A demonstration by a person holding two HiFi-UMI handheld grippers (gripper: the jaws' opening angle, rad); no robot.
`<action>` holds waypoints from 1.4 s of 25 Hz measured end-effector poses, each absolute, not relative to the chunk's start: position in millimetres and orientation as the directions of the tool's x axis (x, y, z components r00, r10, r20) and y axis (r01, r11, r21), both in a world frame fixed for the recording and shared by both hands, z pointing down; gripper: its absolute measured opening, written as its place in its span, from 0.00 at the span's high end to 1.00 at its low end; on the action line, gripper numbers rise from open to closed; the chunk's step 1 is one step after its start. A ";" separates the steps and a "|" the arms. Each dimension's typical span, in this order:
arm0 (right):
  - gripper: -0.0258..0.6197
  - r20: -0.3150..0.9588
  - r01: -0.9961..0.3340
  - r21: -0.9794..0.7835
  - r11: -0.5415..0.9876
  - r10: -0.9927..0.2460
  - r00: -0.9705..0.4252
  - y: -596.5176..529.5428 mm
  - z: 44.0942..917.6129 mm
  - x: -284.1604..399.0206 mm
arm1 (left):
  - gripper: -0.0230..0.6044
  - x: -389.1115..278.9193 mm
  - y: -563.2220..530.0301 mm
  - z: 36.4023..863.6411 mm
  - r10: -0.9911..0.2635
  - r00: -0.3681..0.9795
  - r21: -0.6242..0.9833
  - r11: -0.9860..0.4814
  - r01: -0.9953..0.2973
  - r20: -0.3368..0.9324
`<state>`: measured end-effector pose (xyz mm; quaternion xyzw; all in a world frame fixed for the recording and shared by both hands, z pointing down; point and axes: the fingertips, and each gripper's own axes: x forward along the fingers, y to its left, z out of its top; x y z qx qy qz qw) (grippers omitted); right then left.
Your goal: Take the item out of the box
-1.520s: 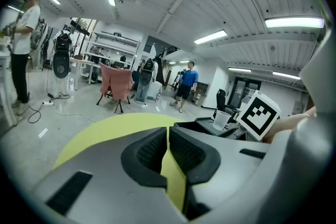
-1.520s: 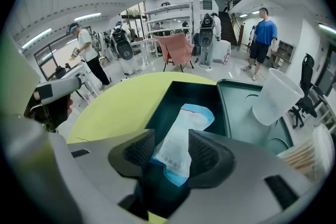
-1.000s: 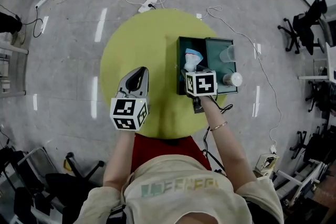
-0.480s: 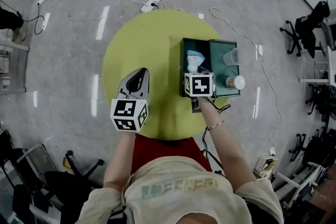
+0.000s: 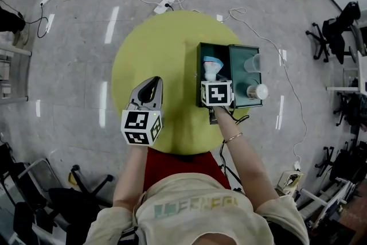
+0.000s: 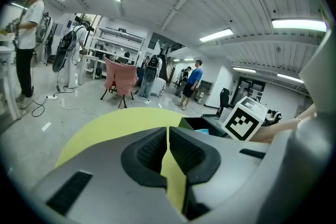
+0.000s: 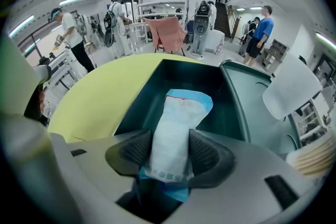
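Observation:
A dark green box (image 5: pixel 199 74) (image 7: pixel 142 107) lies open on the round yellow-green table (image 5: pixel 155 49), its lid (image 5: pixel 239 66) (image 7: pixel 257 102) folded out to the right. My right gripper (image 5: pixel 211 78) (image 7: pixel 170 152) is shut on a white and blue packet (image 5: pixel 211 66) (image 7: pixel 176 128), which stands up over the box's near end. My left gripper (image 5: pixel 148 89) (image 6: pixel 167 152) hangs over the table's left part, jaws shut on nothing.
Two clear plastic cups (image 5: pixel 250 60) (image 5: pixel 255 89) rest on the open lid; one cup (image 7: pixel 294 89) shows beside the box. Cables (image 5: pixel 252 31) and a power strip (image 5: pixel 161 5) lie on the floor. Office chairs (image 5: pixel 332 26) stand at the right; people (image 7: pixel 260 31) stand far back.
The right gripper has drawn slightly toward me with the packet held in it. The left gripper has barely moved.

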<state>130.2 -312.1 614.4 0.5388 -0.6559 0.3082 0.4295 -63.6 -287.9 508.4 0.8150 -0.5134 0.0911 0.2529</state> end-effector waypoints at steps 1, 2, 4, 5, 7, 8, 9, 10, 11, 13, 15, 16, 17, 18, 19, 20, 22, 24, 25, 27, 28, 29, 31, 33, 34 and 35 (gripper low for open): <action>0.58 0.896 -0.973 0.058 0.224 -0.441 -0.048 -312.6 614.5 131.3 | 0.91 -63.0 -288.6 507.8 -0.791 0.456 0.319 -0.345 -0.883 0.407; 0.58 0.896 -0.974 0.058 0.219 -0.442 -0.046 -313.2 614.4 132.2 | 0.91 -62.9 -289.1 507.3 -0.792 0.456 0.318 -0.345 -0.883 0.406; 0.59 0.895 -0.976 0.059 0.208 -0.445 -0.041 -313.8 613.5 133.5 | 0.91 -63.6 -288.8 506.2 -0.793 0.456 0.318 -0.346 -0.883 0.404; 0.60 0.893 -0.977 0.060 0.205 -0.448 -0.039 -314.0 612.7 133.9 | 0.91 -64.3 -288.4 505.3 -0.794 0.456 0.317 -0.346 -0.883 0.403; 0.61 0.890 -0.977 0.061 0.202 -0.455 -0.038 -315.0 611.4 134.2 | 0.91 -65.8 -287.8 503.4 -0.795 0.455 0.315 -0.346 -0.884 0.401; 0.61 0.887 -0.977 0.062 0.203 -0.460 -0.039 -315.7 611.3 134.2 | 0.91 -66.6 -287.4 502.7 -0.796 0.454 0.314 -0.346 -0.884 0.401; 0.61 0.883 -0.977 0.062 0.204 -0.467 -0.042 -316.2 611.7 133.8 | 0.91 -67.5 -286.8 502.2 -0.796 0.453 0.314 -0.346 -0.884 0.401; 0.61 0.879 -0.977 0.062 0.206 -0.475 -0.045 -316.8 612.1 133.2 | 0.91 -68.1 -286.0 501.8 -0.797 0.453 0.314 -0.345 -0.885 0.401; 0.61 0.873 -0.976 0.064 0.207 -0.485 -0.045 -317.4 611.3 132.8 | 0.91 -68.7 -285.0 501.6 -0.797 0.452 0.313 -0.345 -0.885 0.401; 0.61 0.862 -0.976 0.074 0.205 -0.506 -0.041 -318.4 606.6 131.8 | 0.91 -70.0 -282.8 501.3 -0.797 0.452 0.312 -0.345 -0.885 0.401; 0.61 0.852 -0.977 0.074 0.199 -0.522 -0.042 -318.5 602.6 129.7 | 0.91 -71.6 -280.3 500.8 -0.796 0.453 0.311 -0.347 -0.885 0.402; 0.61 0.847 -0.978 0.075 0.196 -0.529 -0.042 -318.7 600.1 129.0 | 0.91 -72.0 -279.4 500.5 -0.795 0.454 0.311 -0.348 -0.885 0.402; 0.61 0.843 -0.978 0.077 0.195 -0.537 -0.041 -319.3 597.2 128.5 | 0.91 -72.1 -278.7 500.3 -0.795 0.454 0.310 -0.349 -0.884 0.402; 0.61 0.838 -0.977 0.077 0.197 -0.544 -0.043 -320.1 595.0 127.9 | 0.91 -72.0 -278.0 500.2 -0.794 0.455 0.310 -0.349 -0.884 0.402; 0.61 0.833 -0.977 0.075 0.199 -0.551 -0.048 -320.8 593.7 127.1 | 0.91 -71.8 -277.3 500.0 -0.794 0.456 0.310 -0.350 -0.884 0.402; 0.61 0.828 -0.977 0.073 0.201 -0.558 -0.053 -321.3 592.2 126.5 | 0.91 -71.7 -276.5 499.8 -0.793 0.457 0.310 -0.352 -0.883 0.402; 0.61 0.817 -0.977 0.071 0.199 -0.574 -0.058 -321.7 586.7 126.2 | 0.91 -70.5 -274.8 498.9 -0.792 0.461 0.309 -0.356 -0.882 0.401; 0.61 0.804 -0.977 0.074 0.198 -0.592 -0.059 -322.2 579.5 127.0 | 0.91 -68.2 -273.7 497.4 -0.790 0.466 0.309 -0.362 -0.879 0.399; 0.61 0.797 -0.978 0.075 0.197 -0.601 -0.060 -322.6 575.7 127.5 | 0.91 -66.8 -273.2 496.4 -0.789 0.468 0.308 -0.365 -0.878 0.398; 0.61 0.783 -0.978 0.075 0.194 -0.619 -0.063 -322.3 569.5 128.8 | 0.91 -63.7 -271.5 494.7 -0.788 0.473 0.307 -0.372 -0.876 0.395; 0.61 0.777 -0.978 0.074 0.193 -0.627 -0.065 -321.9 567.1 129.2 | 0.91 -62.2 -270.2 494.1 -0.787 0.476 0.307 -0.375 -0.875 0.393; 0.61 0.771 -0.979 0.073 0.193 -0.633 -0.067 -321.4 565.0 129.4 | 0.91 -60.9 -269.0 493.4 -0.786 0.478 0.307 -0.378 -0.873 0.392; 0.61 0.761 -0.979 0.073 0.191 -0.645 -0.068 -320.7 560.8 129.7 | 0.91 -59.0 -267.3 491.6 -0.785 0.482 0.304 -0.385 -0.871 0.389; 0.61 0.752 -0.979 0.073 0.188 -0.655 -0.069 -320.2 556.8 130.4 | 0.91 -57.6 -266.2 490.2 -0.784 0.485 0.300 -0.390 -0.871 0.388; 0.61 0.747 -0.980 0.073 0.187 -0.661 -0.071 -319.3 554.8 130.4 | 0.91 -57.4 -265.1 489.9 -0.784 0.485 0.298 -0.392 -0.871 0.387; 0.61 0.742 -0.980 0.073 0.187 -0.667 -0.072 -317.6 552.6 130.0 | 0.91 -57.8 -263.3 489.6 -0.784 0.485 0.295 -0.393 -0.871 0.387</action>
